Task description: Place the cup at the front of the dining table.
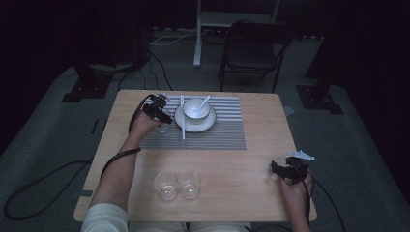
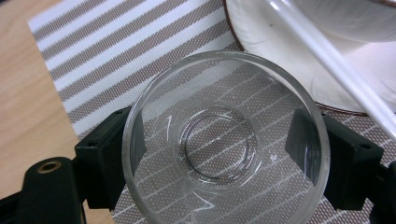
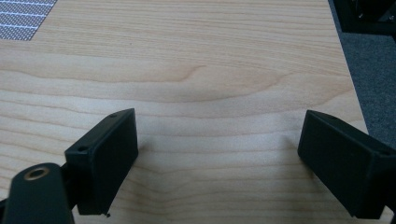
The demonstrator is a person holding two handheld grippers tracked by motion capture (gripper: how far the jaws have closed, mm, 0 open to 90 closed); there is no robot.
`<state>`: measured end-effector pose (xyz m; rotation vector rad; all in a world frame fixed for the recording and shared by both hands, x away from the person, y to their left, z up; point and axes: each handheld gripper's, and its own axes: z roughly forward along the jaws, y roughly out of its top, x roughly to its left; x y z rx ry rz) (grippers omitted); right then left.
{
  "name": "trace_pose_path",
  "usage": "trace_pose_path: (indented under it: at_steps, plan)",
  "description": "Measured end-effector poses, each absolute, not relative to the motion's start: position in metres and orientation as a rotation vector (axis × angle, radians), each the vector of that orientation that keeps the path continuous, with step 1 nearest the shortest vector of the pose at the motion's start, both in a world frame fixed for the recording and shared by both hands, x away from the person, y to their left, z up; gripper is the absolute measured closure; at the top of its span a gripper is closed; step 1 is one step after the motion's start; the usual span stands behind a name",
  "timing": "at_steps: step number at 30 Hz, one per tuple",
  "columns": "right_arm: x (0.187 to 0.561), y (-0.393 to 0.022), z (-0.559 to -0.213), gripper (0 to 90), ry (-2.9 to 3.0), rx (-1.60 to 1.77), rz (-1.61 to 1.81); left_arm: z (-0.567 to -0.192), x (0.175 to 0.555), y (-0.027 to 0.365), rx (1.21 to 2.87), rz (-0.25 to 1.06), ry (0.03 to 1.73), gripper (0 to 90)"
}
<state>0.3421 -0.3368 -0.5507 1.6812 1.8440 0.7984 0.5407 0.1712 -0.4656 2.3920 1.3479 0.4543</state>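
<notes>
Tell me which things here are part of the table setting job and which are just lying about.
In the job:
- glass between the left claw jaws, over the striped placemat
- plate, bowl, spoon, chopsticks
- two glasses near the table's front edge

Lying about:
- chair behind the table
- floor cables
- right claw, open over bare wood

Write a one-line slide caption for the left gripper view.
Left gripper straddles a clear glass over the striped placemat, beside a white plate.
</notes>
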Motion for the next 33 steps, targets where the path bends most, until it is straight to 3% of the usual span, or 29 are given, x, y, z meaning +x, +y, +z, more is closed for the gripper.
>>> trace_pose_path:
  at_steps: [10,11,14,15,17,25,33]
  plan:
    - [0.341,-0.337,-0.551,11.6,1.845,1.681,0.798,-0.467,0.54,0.176,2.335,0.441,1.377,16.4]
    - [0.341,-0.337,-0.551,11.6,1.845,1.681,0.798,-0.467,0.54,0.176,2.335,0.441,1.377,11.0]
    - [0.341,-0.337,-0.551,11.5,1.845,1.68,0.797,-0.47,0.537,0.177,2.322,0.394,1.386,6.2]
    - [0.341,-0.337,-0.551,11.5,1.845,1.68,0.797,-0.47,0.537,0.177,2.322,0.394,1.386,0.0]
    - [0.341,-0.337,-0.551,11.6,1.845,1.68,0.798,-0.475,0.536,0.179,2.325,0.358,1.389,0.0]
    - [0.341,-0.337,-0.551,11.5,1.845,1.681,0.798,-0.488,0.523,0.186,2.322,0.474,1.342,0.0]
    - [0.341,-0.337,-0.551,11.5,1.845,1.681,0.798,-0.497,0.511,0.197,2.259,0.459,1.346,0.0]
